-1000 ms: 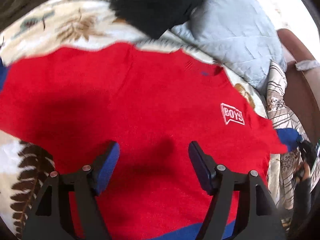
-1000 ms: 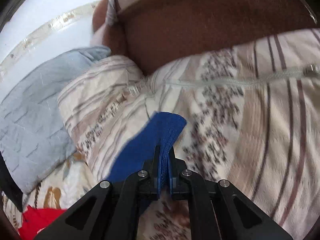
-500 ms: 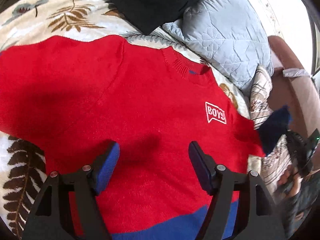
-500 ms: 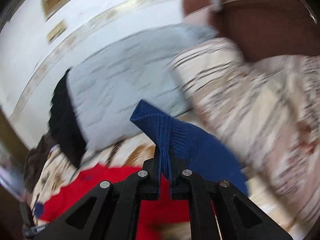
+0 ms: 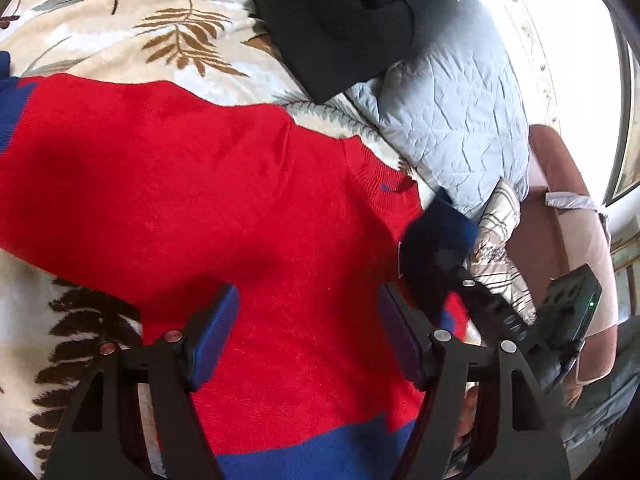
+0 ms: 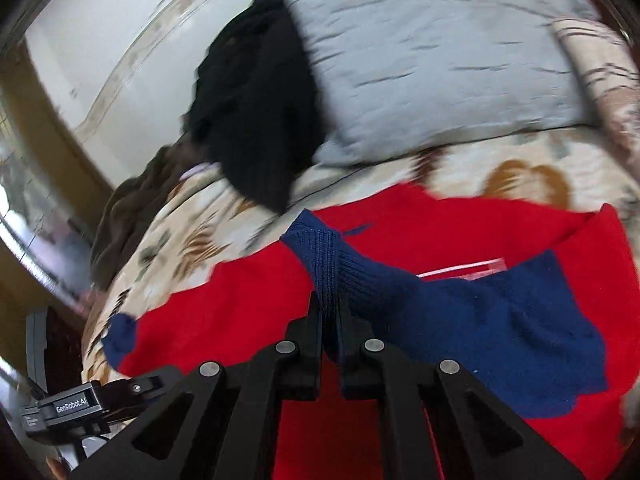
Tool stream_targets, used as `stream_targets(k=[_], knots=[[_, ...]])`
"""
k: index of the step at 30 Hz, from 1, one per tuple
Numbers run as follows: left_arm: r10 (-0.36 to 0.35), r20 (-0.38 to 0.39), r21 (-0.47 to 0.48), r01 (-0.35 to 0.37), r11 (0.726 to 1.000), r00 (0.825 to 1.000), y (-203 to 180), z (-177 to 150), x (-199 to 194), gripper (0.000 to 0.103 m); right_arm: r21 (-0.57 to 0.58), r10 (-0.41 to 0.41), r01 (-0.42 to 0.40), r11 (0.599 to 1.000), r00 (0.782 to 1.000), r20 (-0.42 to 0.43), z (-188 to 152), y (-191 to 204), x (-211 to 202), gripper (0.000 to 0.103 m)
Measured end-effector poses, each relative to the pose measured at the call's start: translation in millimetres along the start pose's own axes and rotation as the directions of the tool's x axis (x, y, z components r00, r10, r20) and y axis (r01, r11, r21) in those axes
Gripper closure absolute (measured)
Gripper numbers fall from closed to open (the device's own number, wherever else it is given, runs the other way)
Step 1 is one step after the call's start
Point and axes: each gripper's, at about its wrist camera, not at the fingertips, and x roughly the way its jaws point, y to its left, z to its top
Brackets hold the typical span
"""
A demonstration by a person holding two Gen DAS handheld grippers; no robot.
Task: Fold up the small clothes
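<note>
That red knit sweater [image 5: 224, 208] looks soft and floppy, so cuffs and hems are the best grab spots imo. It's spread flat on the leaf-print bedspread [image 5: 120, 28]. The right gripper [image 6: 329, 320] is pinched tight on the blue cuff [image 6: 332, 256], with the sleeve draped over the chest. The left gripper [image 5: 308, 336] hovers wide open and empty above the lower body.

The blue cuff [image 5: 436, 236] and the right gripper [image 5: 460, 268] holding it hide the white badge on the red sweater [image 5: 208, 200]; only a sliver shows. The sweater's hem runs off the lower edge. In the right wrist view the grey pillow [image 6: 432, 64] and black garment [image 6: 256, 112] are smeared by blur.
</note>
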Motion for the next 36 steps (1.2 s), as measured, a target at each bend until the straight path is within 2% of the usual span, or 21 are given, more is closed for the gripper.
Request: stream_targets(k=[3, 4, 9, 11, 13, 14, 17, 20, 21, 22, 23, 24, 26, 30, 33, 36], knots=[[-0.017, 0.007, -0.007, 0.017, 1.000, 1.000, 1.7, 1.6, -1.9, 0.032, -0.018, 0.037, -0.037, 0.999, 0.998, -0.045, -14.0, 27.4, 22.0, 0.097], [-0.027, 0.006, -0.010, 0.027, 1.000, 1.000, 2.4, 2.3, -1.7, 0.032, -0.018, 0.044, -0.046, 0.999, 0.997, -0.060, -18.7, 31.5, 26.8, 0.092], [-0.057, -0.031, -0.026, 0.056, 0.998, 0.998, 3.3, 1.8, 9.7, 0.032, -0.004, 0.073, -0.075, 0.997, 0.974, -0.213, -47.0, 38.8, 49.9, 0.085], [-0.060, -0.060, -0.025, 0.059, 0.998, 0.996, 0.2, -0.9, 20.4, 0.032, -0.006, 0.080, -0.083, 0.997, 0.979, -0.189, -49.6, 31.4, 33.4, 0.081], [-0.063, -0.084, -0.020, 0.062, 0.998, 0.994, -4.0, -4.5, 29.8, 0.032, 0.035, 0.103, -0.099, 0.994, 0.986, -0.131, -48.1, 9.6, 6.9, 0.066], [-0.062, -0.101, -0.016, 0.061, 0.998, 0.993, -7.8, -6.9, 38.2, 0.032, 0.058, 0.101, -0.095, 0.994, 0.989, -0.108, -47.8, -2.7, -4.1, 0.063], [-0.069, -0.111, -0.015, 0.068, 0.998, 0.991, -16.6, -11.8, 53.2, 0.032, 0.142, 0.077, -0.068, 0.988, 0.996, -0.055, -49.1, -50.5, -37.4, 0.062], [-0.059, -0.068, 0.004, 0.059, 0.998, 0.996, -27.5, -10.6, 59.2, 0.033, 0.224, 0.026, -0.021, 0.974, 0.999, -0.021, -56.8, -100.9, -65.9, 0.062], [-0.062, -0.050, 0.002, 0.062, 0.998, 0.997, -27.8, -10.4, 59.7, 0.048, 0.252, 0.011, -0.009, 0.968, 1.000, -0.006, -60.3, -117.0, -75.4, 0.061], [-0.074, -0.037, 0.003, 0.075, 0.997, 0.997, -28.5, -10.1, 61.2, 0.094, 0.275, -0.001, 0.000, 0.961, 1.000, 0.002, -62.2, -128.2, -82.3, 0.061], [-0.085, -0.047, 0.012, 0.085, 0.996, 0.995, -30.3, -9.5, 64.1, 0.099, 0.315, -0.011, 0.005, 0.949, 1.000, 0.017, -65.8, -144.7, -91.7, 0.061], [-0.078, -0.044, 0.016, 0.078, 0.997, 0.996, -31.2, -9.0, 63.8, 0.101, 0.338, -0.011, 0.001, 0.941, 1.000, 0.025, -67.9, -154.0, -97.8, 0.061], [-0.048, 0.023, 0.038, 0.047, 0.998, 0.999, -33.6, -7.4, 51.1, 0.101, 0.401, 0.010, -0.026, 0.916, 0.999, 0.043, -73.4, -172.4, -106.5, 0.061], [-0.012, 0.100, 0.080, 0.004, 0.997, 0.995, -38.7, -3.2, 31.2, 0.101, 0.491, 0.083, -0.107, 0.865, 0.994, 0.070, -78.3, -187.2, -99.3, 0.059], [-0.010, 0.075, 0.066, 0.005, 0.998, 0.997, -33.9, -2.8, 36.6, 0.101, 0.564, 0.119, -0.159, 0.810, 0.987, 0.106, -76.7, -196.3, -86.8, 0.059], [0.000, 0.052, 0.048, -0.002, 0.999, 0.999, -29.2, -2.9, 43.3, 0.101, 0.623, 0.109, -0.181, 0.761, 0.982, 0.152, -68.1, -205.8, -76.3, 0.060]])
